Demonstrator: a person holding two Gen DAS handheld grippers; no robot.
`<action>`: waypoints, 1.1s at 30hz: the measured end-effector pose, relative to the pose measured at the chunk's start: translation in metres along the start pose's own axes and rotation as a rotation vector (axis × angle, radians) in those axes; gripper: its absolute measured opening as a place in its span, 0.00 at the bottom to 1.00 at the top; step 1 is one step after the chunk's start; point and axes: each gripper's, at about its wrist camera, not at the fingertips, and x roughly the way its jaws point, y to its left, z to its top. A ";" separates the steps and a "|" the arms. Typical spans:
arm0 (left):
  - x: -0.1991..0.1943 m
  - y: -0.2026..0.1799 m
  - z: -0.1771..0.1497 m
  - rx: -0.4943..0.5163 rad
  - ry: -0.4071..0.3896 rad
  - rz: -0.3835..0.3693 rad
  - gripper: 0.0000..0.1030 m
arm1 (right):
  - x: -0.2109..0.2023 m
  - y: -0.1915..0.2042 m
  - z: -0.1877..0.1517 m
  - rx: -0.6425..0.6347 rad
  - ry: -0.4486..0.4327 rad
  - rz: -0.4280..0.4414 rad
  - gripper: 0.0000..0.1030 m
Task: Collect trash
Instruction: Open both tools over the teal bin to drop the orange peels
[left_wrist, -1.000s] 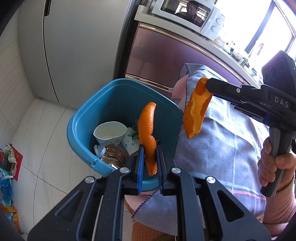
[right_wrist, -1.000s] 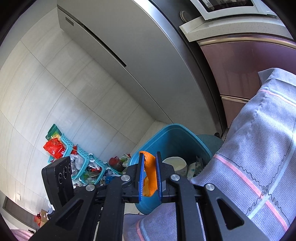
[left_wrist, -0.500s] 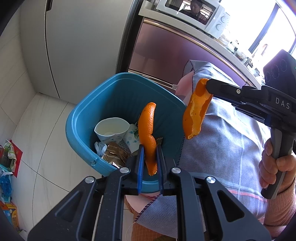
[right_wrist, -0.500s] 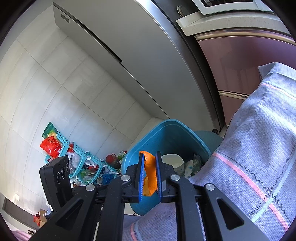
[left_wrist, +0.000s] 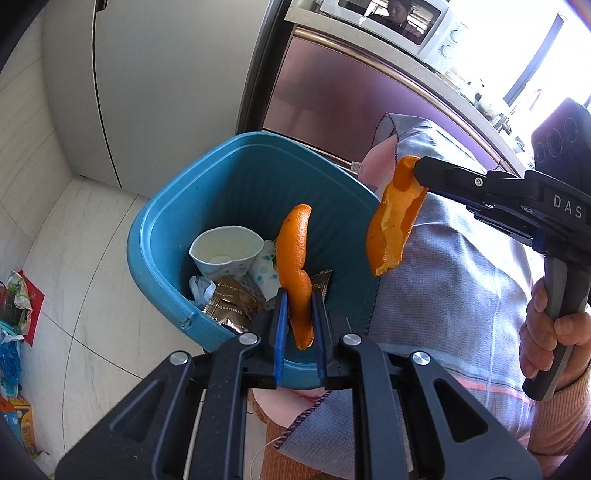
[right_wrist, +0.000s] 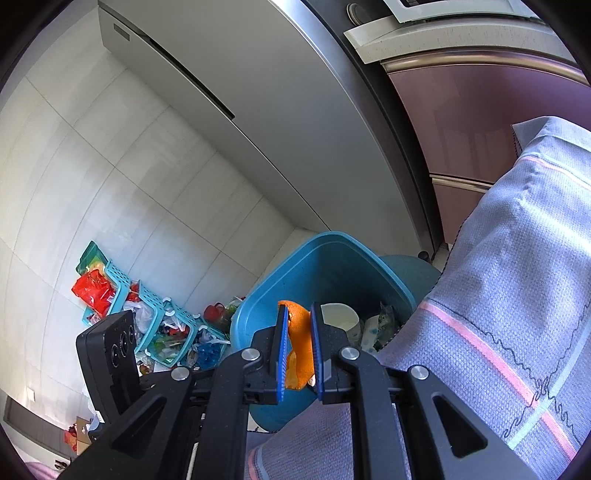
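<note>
A: L hand-held gripper (left_wrist: 298, 325) – what's it doing?
B: Pinching an orange peel strip (left_wrist: 294, 273), peel standing up btwn the blue pads, over the near rim of the blue bin (left_wrist: 155, 236).
A: And the R hand-held gripper (right_wrist: 298, 350)?
B: Clamped on a 2nd orange peel (left_wrist: 395, 218), which hangs from the tip beside the bin's right edge, above the grey checked cloth (left_wrist: 454, 280) on the surface. Person's hand (left_wrist: 550, 336) wraps the grip.
A: Inside the bin?
B: White paper cup (left_wrist: 225, 251), brown foil wrapper (left_wrist: 229, 306), crumpled tissue, spotted paper. All low in the bin, under the 1st peel.
A: Further back?
B: Tiled floor (left_wrist: 74, 229), teal baskets (right_wrist: 155, 325) w/ red & mixed packets by the wall, then grey fridge (left_wrist: 166, 81), purple cabinet front, microwave (left_wrist: 399, 18) on top.
</note>
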 end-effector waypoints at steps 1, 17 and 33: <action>0.001 0.001 0.000 -0.001 0.001 0.000 0.13 | 0.001 0.002 0.000 0.000 0.000 -0.002 0.11; 0.020 0.005 0.001 -0.027 0.032 0.001 0.14 | 0.015 0.009 -0.005 -0.020 0.041 -0.006 0.12; -0.008 -0.017 -0.001 0.024 -0.107 -0.001 0.51 | -0.022 0.021 -0.019 -0.068 -0.050 -0.022 0.41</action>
